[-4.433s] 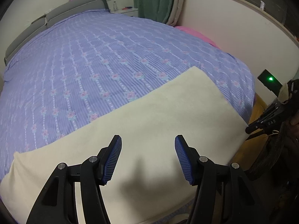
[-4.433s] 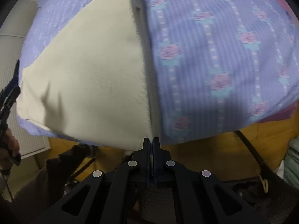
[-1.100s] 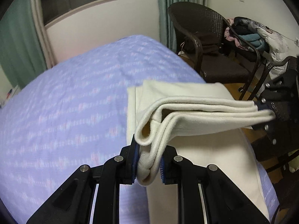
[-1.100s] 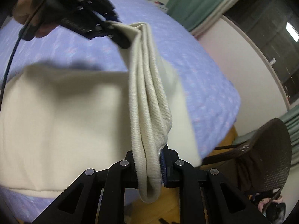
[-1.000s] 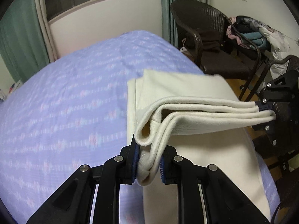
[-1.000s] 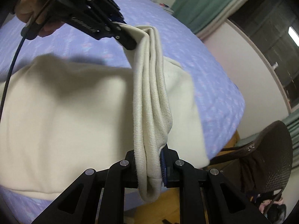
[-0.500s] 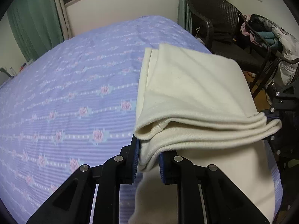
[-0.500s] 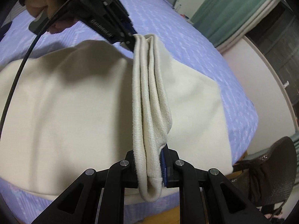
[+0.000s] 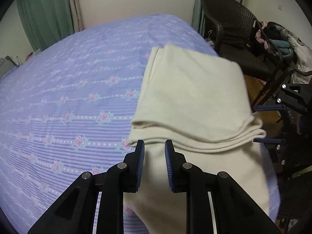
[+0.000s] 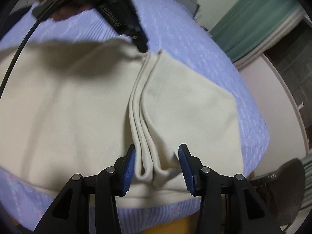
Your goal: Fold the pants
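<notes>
We see the cream pants [image 9: 191, 97] folded over on themselves on the lilac flowered bedspread [image 9: 68, 101], filling the middle and right of the left wrist view, their stacked hems running across just above the fingertips. The left gripper [image 9: 154, 148] sits at the lower centre of that frame. Its jaws are opening and stand a little apart, with the lower cloth layer showing in the gap and the pads not pressing on it. At the right edge we make out the right gripper [image 9: 268, 124], its blue fingers on either side of the hem corner.

In the right wrist view the right gripper [image 10: 157, 156] is at the lower centre. Its jaws are opening too, and the layered hems of the pants [image 10: 144, 136] lie loose between the pads, released. At the upper centre the left gripper [image 10: 140, 44] tips down onto the far end of the fold, and a hand [image 10: 64, 5] holds it at the upper left. A dark wicker chair [image 9: 234, 31] stands beyond the bed at the upper right of the left wrist view, and green curtains [image 9: 44, 13] hang at the upper left.
</notes>
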Tool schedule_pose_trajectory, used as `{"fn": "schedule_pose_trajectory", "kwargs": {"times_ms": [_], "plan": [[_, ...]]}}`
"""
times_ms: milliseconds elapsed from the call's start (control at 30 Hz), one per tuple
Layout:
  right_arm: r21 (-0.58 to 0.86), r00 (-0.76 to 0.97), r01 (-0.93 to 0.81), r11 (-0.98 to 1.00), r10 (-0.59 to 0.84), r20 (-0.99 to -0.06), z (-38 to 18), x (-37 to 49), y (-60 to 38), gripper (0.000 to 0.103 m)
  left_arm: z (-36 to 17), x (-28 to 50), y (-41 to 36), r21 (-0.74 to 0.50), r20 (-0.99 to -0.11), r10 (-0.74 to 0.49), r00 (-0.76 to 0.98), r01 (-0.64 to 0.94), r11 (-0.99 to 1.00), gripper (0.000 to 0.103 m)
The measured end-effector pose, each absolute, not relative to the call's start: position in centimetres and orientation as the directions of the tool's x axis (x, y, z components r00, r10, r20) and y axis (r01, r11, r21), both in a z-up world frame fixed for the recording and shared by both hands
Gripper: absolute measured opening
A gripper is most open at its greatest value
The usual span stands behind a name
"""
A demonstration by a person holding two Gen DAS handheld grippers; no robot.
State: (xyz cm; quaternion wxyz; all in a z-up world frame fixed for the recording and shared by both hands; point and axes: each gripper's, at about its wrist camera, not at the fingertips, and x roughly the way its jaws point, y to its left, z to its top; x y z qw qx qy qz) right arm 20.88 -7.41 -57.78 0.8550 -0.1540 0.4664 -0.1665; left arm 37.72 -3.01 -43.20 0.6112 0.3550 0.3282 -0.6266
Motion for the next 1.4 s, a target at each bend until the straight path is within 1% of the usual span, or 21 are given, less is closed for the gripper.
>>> {"fn": "schedule_pose_trajectory", "kwargs": {"times_ms": [67,100,267,333,433,533,633,667,700,733,767,833,933,1067,1167,1233,1300,1400], "plan": [[-0.38,0.532,0.194,0.904,-0.423,-0.734,-56.4,20.1,-7.8,0.046,-42.2,38.0,-3.5,0.022,-0.837,-0.547,-0.004,0.999,-0.041,0.03],[-0.367,0.536,0.216,0.905,-0.424,-0.73,-56.0,20.0,-8.2,0.046,-42.1,38.2,-4.0,0.024,-0.834,-0.552,-0.001,0.999,-0.038,0.031],[-0.257,0.517,0.31,0.915,-0.389,-0.762,-55.9,20.9,-11.0,0.046,-42.5,39.8,-7.5,0.026,-0.822,-0.57,0.0,0.999,-0.038,0.031],[-0.236,0.498,0.334,0.913,-0.383,-0.778,-56.3,21.5,-11.7,0.046,-43.1,39.9,-8.8,0.005,-0.825,-0.564,-0.022,0.999,-0.046,0.031],[-0.206,0.472,0.363,0.909,-0.37,-0.8,-57.0,21.6,-12.6,0.046,-45.1,40.4,-10.4,-0.041,-0.85,-0.523,-0.059,0.998,-0.046,0.033],[-0.163,0.444,0.379,0.911,-0.333,-0.832,-58.1,21.7,-13.5,0.046,-46.7,40.6,-10.5,-0.086,-0.862,-0.5,-0.083,0.996,-0.016,0.033],[-0.055,0.425,0.447,0.893,-0.266,-0.865,-58.5,20.8,-15.0,0.046,-47.1,41.2,-10.0,-0.142,-0.855,-0.507,-0.108,0.989,0.028,0.034],[0.026,0.43,0.489,0.872,-0.215,-0.877,-58.7,20.1,-15.8,0.046,-47.2,41.4,-9.9,-0.158,-0.855,-0.506,-0.115,0.986,0.043,0.036],[0.074,0.438,0.51,0.857,-0.184,-0.88,-58.9,19.6,-16.2,0.047,-47.3,41.7,-9.8,-0.172,-0.856,-0.503,-0.12,0.984,0.057,0.038],[0.151,0.452,0.548,0.823,-0.139,-0.881,-59.2,18.8,-16.8,0.047,-47.4,41.8,-9.7,-0.17,-0.859,-0.499,-0.114,0.983,0.069,0.045],[0.19,0.459,0.571,0.798,-0.118,-0.881,-59.4,18.3,-17.1,0.047,-47.3,41.9,-9.6,-0.158,-0.863,-0.495,-0.101,0.985,0.074,0.049],[0.253,0.467,0.616,0.746,-0.087,-0.88,-60.0,17.4,-17.3,0.048,-47.3,42.0,-9.6,-0.154,-0.865,-0.491,-0.101,0.986,0.069,0.051],[0.382,0.502,0.679,0.627,-0.016,-0.865,-60.8,16.6,-17.2,0.048,-47.3,42.0,-9.8,-0.125,-0.879,-0.47,-0.083,0.99,0.059,0.057],[0.524,0.556,0.762,0.38,0.03,-0.831,-61.8,15.4,-16.3,0.048,-47.4,41.5,-10.0,-0.089,-0.891,-0.45,-0.054,0.995,0.055,0.057],[0.574,0.569,0.794,0.199,0.091,-0.817,-63.6,15.1,-15.3,0.048,-47.7,41.5,-10.0,-0.09,-0.895,-0.444,-0.051,0.994,0.067,0.057],[0.602,0.591,0.79,0.115,0.116,-0.798,-64.6,15.3,-15.3,0.048,-47.8,41.6,-9.9,-0.096,-0.895,-0.443,-0.051,0.992,0.08,0.057],[0.622,0.612,0.779,0.081,0.116,-0.782,-65.1,15.5,-15.3,0.048,-47.7,41.5,-9.9,-0.094,-0.893,-0.447,-0.047,0.992,0.084,0.057],[0.615,0.607,0.781,0.11,0.103,-0.788,-64.5,15.5,-15.2,0.048,-47.4,41.3,-9.6,-0.086,-0.89,-0.454,-0.039,0.993,0.083,0.057]]}}
